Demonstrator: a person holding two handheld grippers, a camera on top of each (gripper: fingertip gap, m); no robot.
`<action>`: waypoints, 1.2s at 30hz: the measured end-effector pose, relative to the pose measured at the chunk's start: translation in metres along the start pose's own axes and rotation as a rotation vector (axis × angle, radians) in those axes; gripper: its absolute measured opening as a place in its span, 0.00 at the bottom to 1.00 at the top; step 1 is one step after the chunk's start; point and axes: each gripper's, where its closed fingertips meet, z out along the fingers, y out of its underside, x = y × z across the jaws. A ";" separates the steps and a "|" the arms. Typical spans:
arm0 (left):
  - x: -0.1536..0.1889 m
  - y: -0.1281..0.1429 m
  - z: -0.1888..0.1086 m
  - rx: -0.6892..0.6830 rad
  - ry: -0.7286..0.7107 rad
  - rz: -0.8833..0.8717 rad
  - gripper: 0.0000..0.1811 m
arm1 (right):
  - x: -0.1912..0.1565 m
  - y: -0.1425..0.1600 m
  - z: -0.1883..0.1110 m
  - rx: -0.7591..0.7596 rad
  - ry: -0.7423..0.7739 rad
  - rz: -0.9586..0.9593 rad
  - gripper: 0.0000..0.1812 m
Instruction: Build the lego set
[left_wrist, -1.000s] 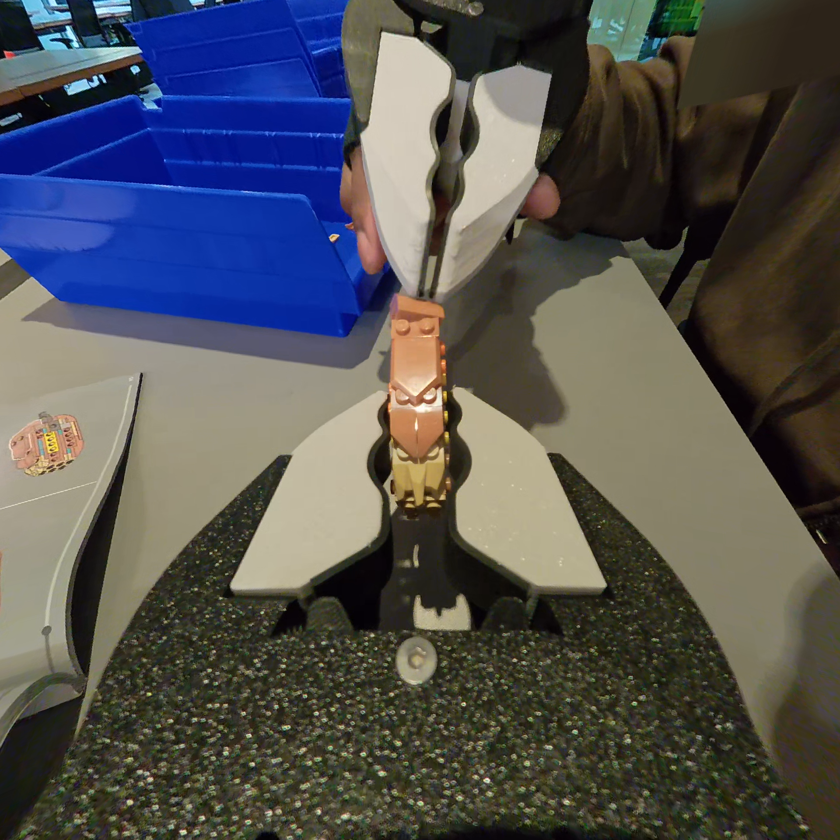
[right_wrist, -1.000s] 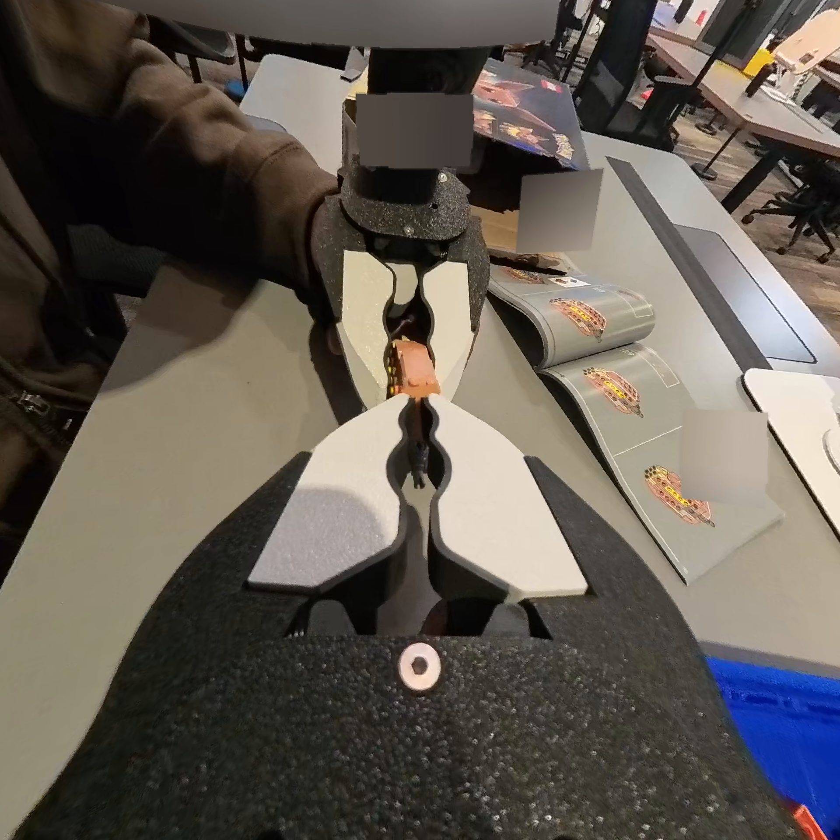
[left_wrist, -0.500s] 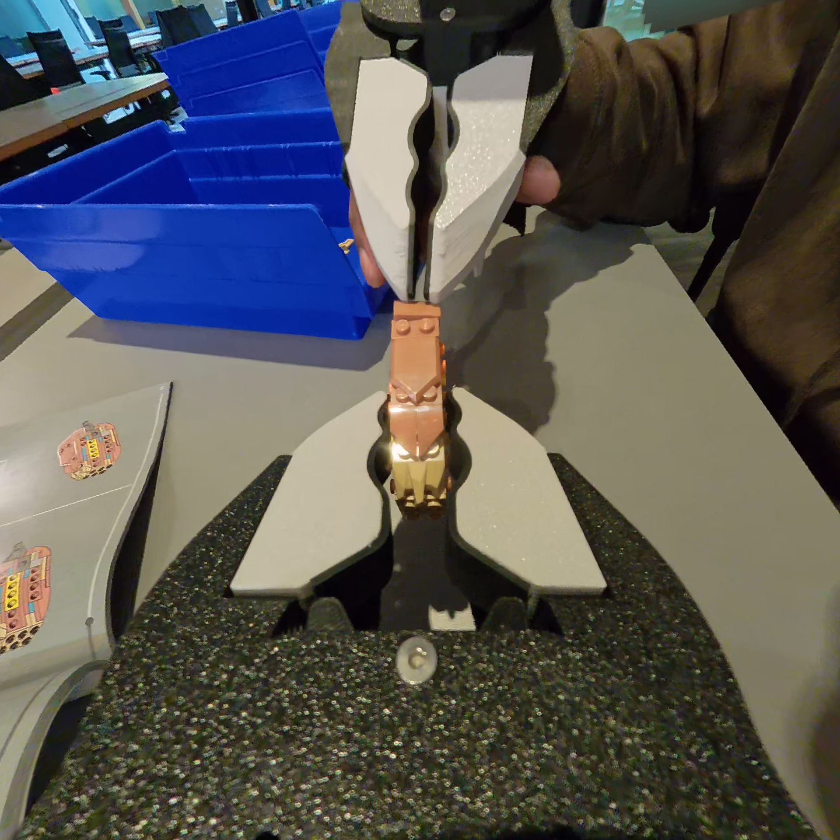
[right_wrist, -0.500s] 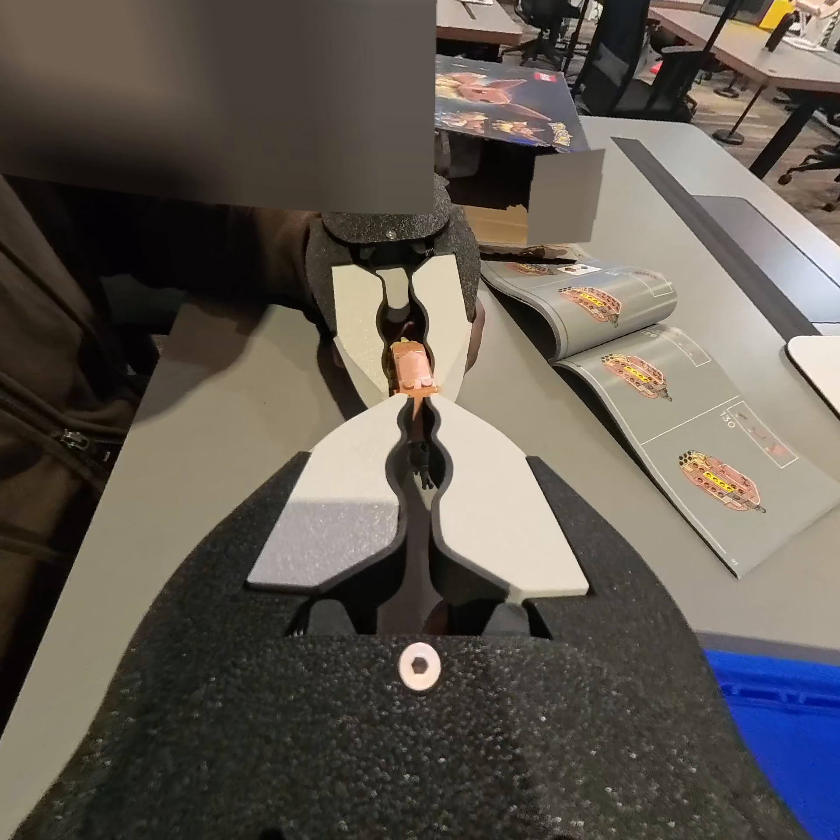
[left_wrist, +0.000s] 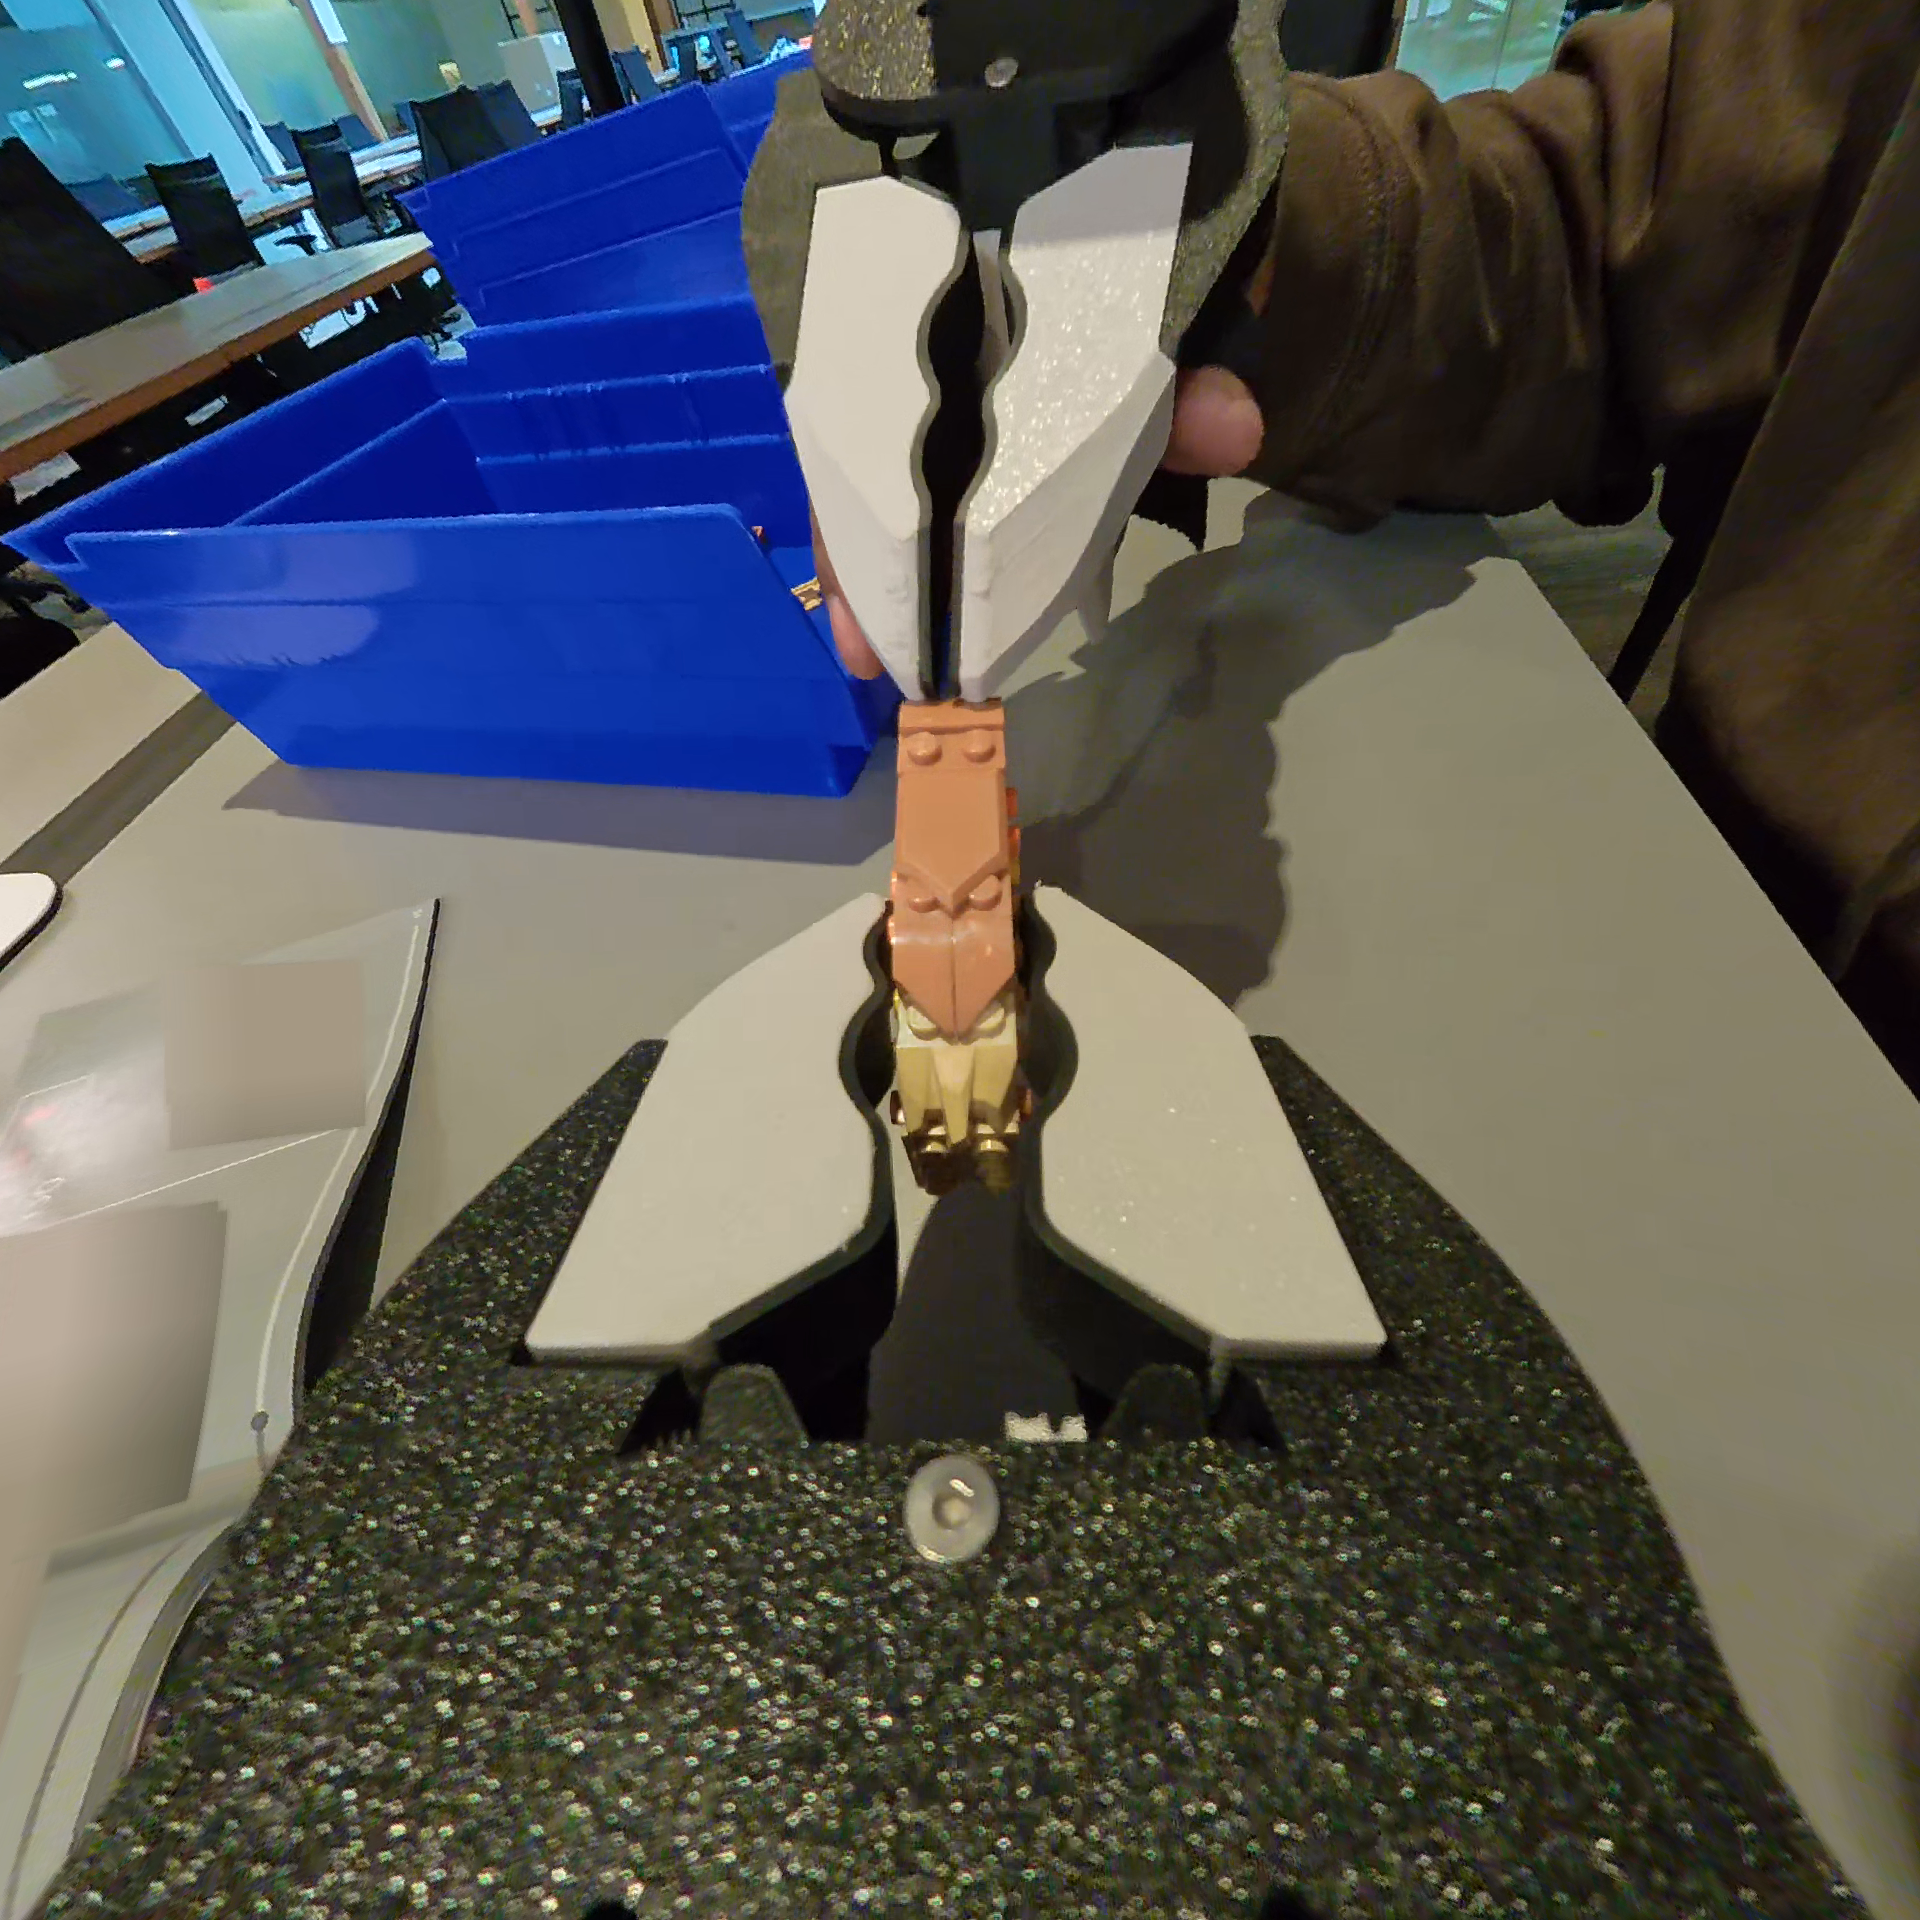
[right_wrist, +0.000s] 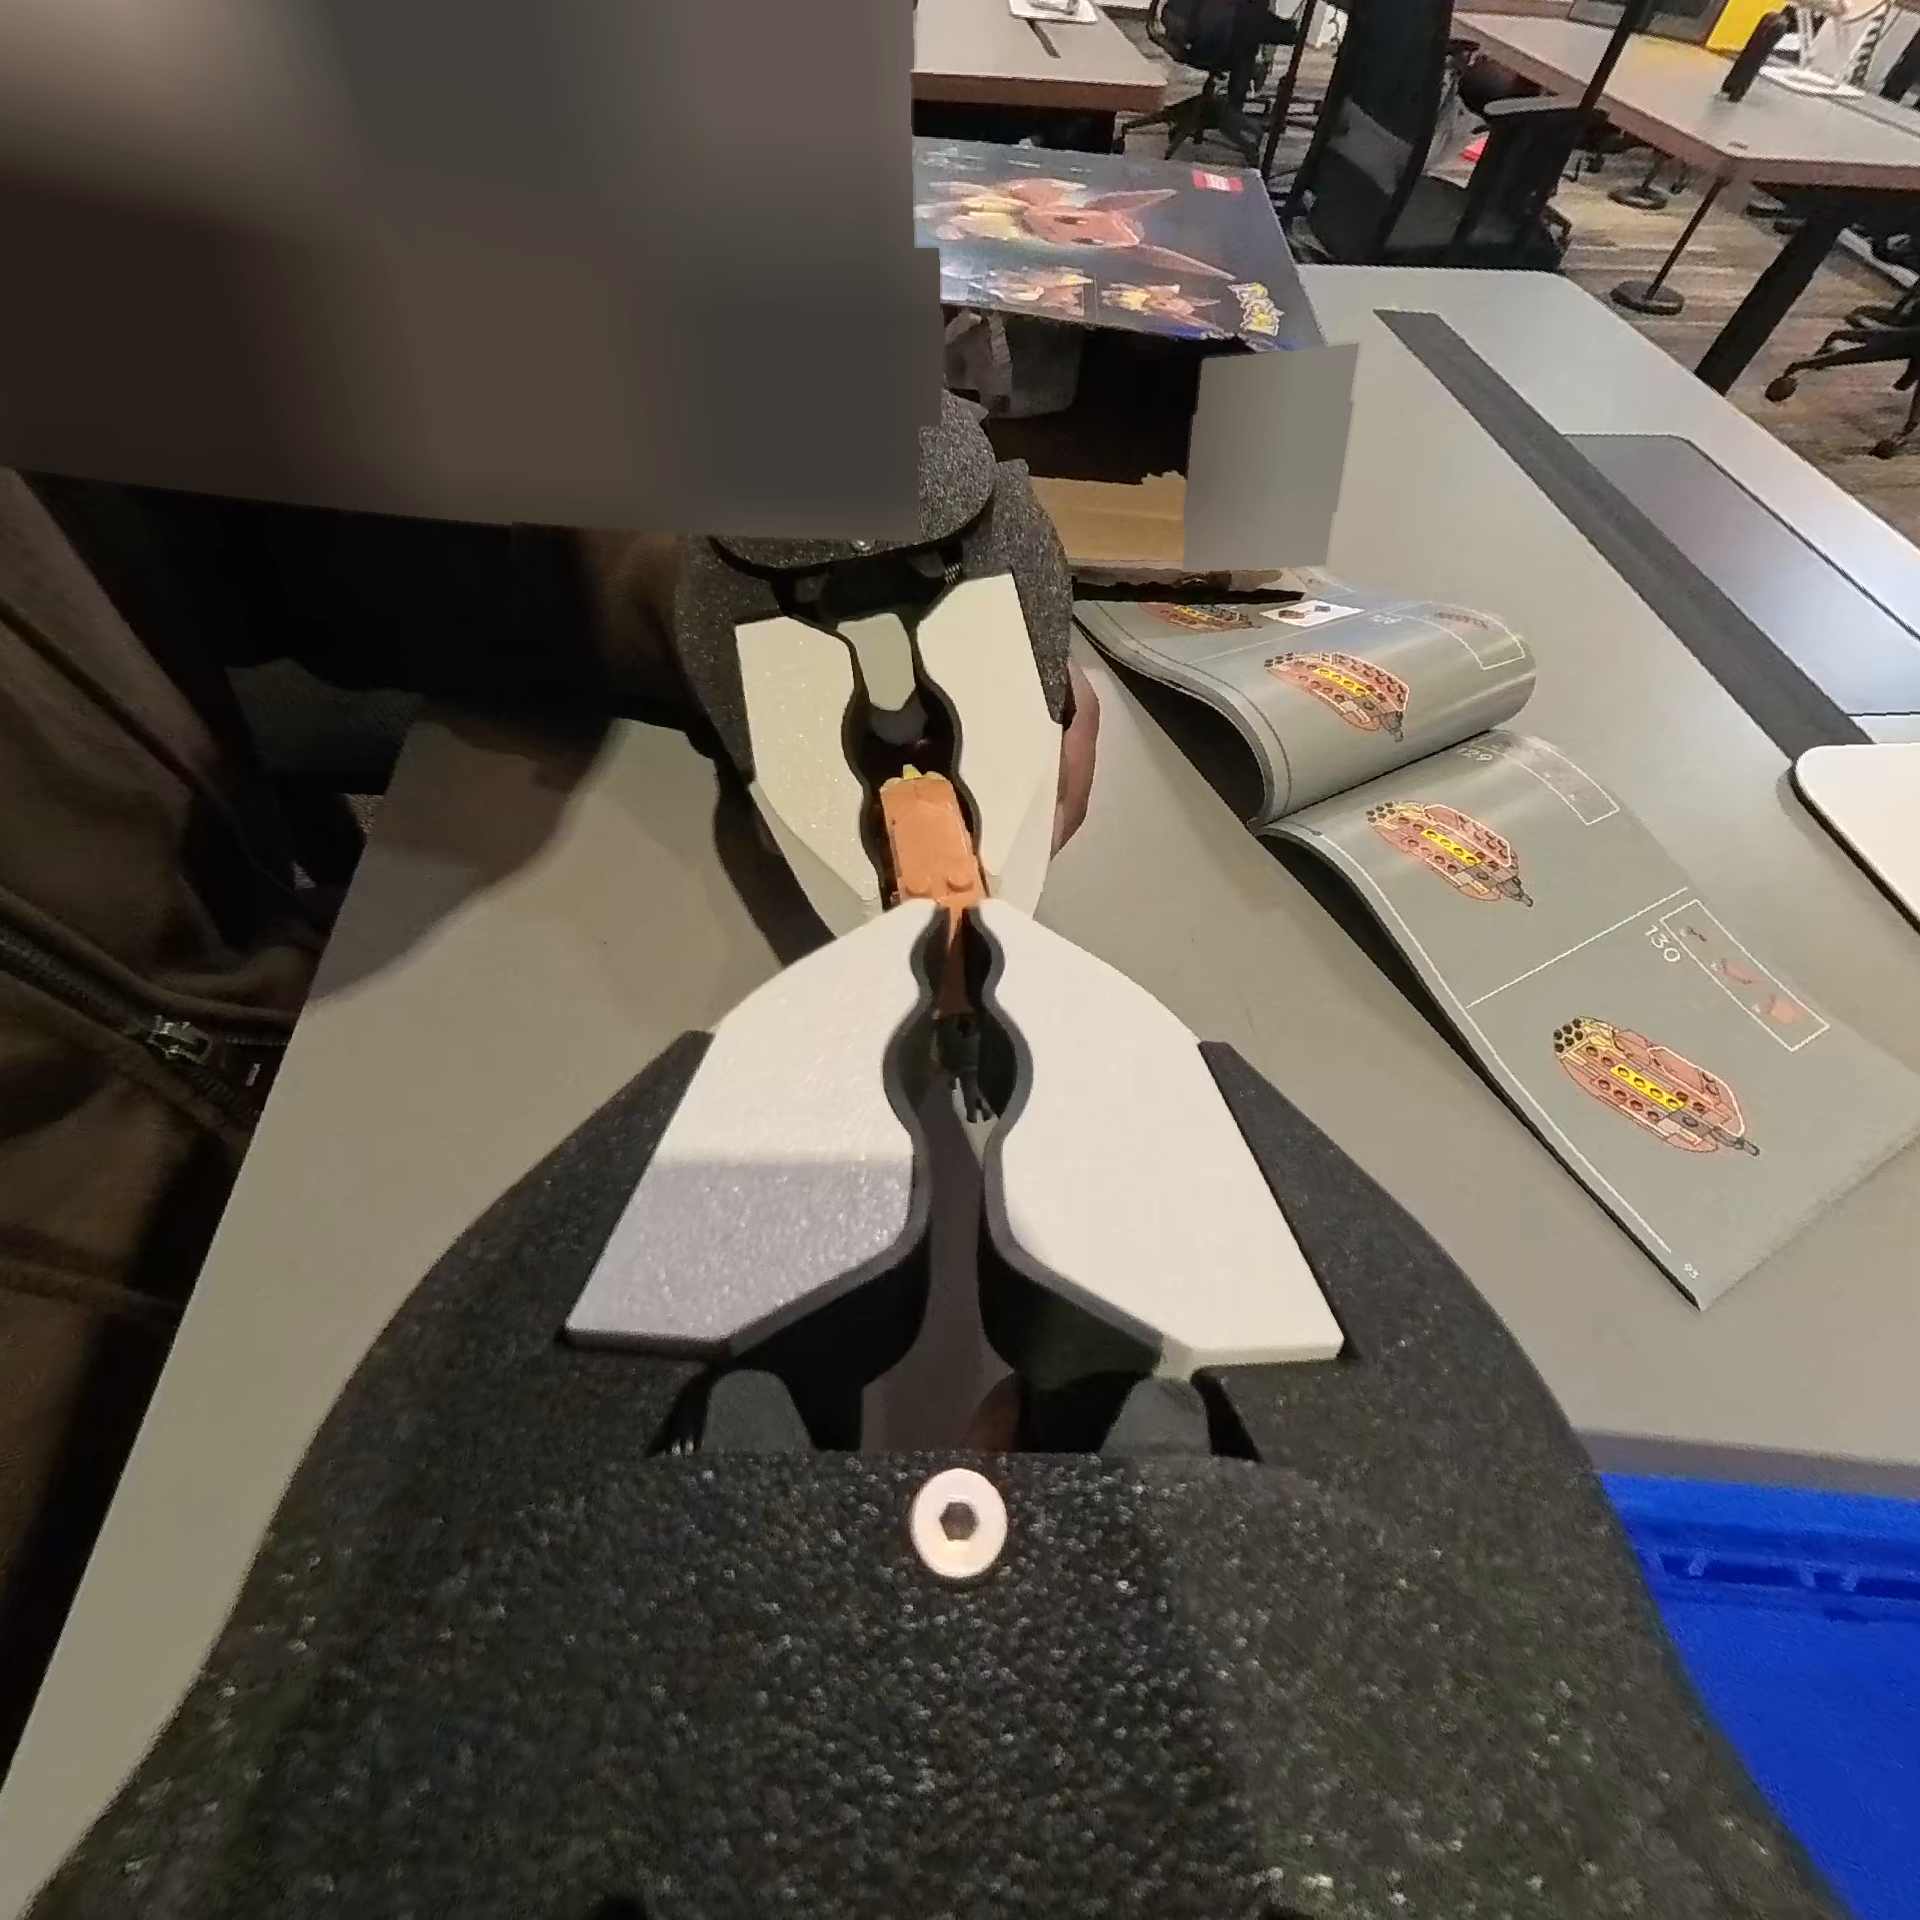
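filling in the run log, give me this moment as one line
left gripper: shut on brown lego assembly | right gripper: shut on a small piece at its far end | both above table | instruction booklet open

1. Lego piece (left_wrist: 951, 894): smooth glossy plastic, brown and tan.
2. Left gripper (left_wrist: 954, 914): matt grey fingers, rough speckled black body.
3. Bins (left_wrist: 468, 623): shiny blue plastic.
4. Booklet (right_wrist: 1455, 894): smooth paper.
5. Table (left_wrist: 1351, 935): matt grey.
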 end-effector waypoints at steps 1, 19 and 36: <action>0.000 0.000 0.000 -0.001 0.001 -0.004 0.12 | 0.000 0.000 0.000 -0.003 0.002 -0.003 0.01; 0.000 -0.006 -0.003 0.043 -0.002 -0.026 0.12 | 0.000 -0.006 -0.001 0.012 -0.005 0.021 0.00; -0.003 -0.015 -0.009 0.116 0.028 -0.111 0.12 | -0.001 -0.028 -0.013 0.144 0.041 -0.159 0.13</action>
